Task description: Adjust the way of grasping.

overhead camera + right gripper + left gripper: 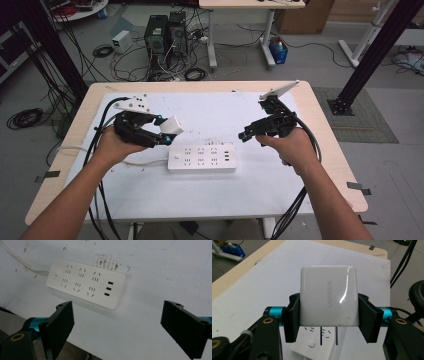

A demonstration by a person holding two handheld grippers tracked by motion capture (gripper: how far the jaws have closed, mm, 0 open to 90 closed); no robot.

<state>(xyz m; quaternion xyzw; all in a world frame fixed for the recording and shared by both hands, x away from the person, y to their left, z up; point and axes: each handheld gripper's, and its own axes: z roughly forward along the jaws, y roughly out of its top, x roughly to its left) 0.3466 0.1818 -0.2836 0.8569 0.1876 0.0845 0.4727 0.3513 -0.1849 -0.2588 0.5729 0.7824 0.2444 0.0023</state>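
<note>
A white power strip (202,158) with several sockets and USB ports lies flat on the white mat (260,185), its cable running off to the left. My left gripper (167,131) is shut on a white charger block (328,295), held above the strip's left end (312,345); the charger's two metal prongs (328,335) point down toward the sockets. In the left gripper view both pads press the charger's sides. My right gripper (252,136) hovers to the right of the strip, its jaws open and bare. In the right gripper view the power strip (86,282) lies ahead of the wide-apart pads (60,326).
The wooden table (330,145) carries the white mat, which has dark smudges (107,263) beyond the strip. Black cables (102,190) trail from both grippers over the front edge. Computer towers (165,35), loose cables and another desk stand on the floor behind.
</note>
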